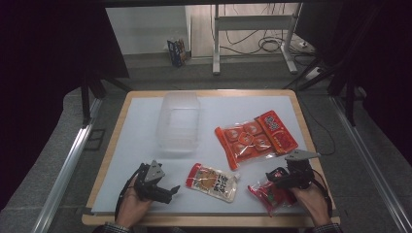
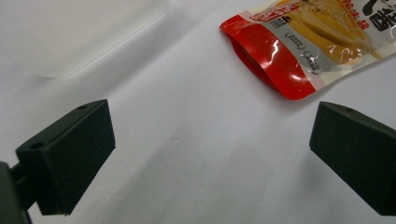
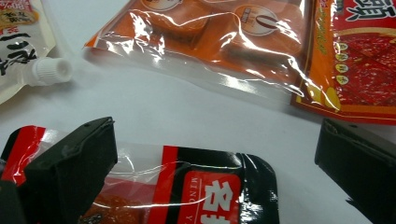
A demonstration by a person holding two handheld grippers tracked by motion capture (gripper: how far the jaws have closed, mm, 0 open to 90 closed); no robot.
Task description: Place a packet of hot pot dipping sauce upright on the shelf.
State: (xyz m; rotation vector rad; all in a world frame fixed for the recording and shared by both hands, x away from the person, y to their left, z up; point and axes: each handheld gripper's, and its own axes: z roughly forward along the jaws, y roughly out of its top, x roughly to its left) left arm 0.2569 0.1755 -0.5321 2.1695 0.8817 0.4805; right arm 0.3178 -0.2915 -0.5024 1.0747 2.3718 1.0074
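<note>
Packets lie near the desk's front edge: your right tongs [image 3: 215, 172], jaws wide, straddle the black-and-red packet [image 3: 187, 186] at the front right corner; your left tongs [image 2: 210, 154], also wide, hold nothing beside the spouted pouch [image 2: 308, 42].

The red-and-black packet [image 3: 205, 186] is showing the character 名 above the letters "MING"; behind it, the red packet [image 3: 369, 60] is showing 頭.

The table [image 1: 145, 126] sits brightly lit amid dark surroundings; glare streaks the orange packet [image 3: 219, 42], and near black jaws blur softly.
</note>
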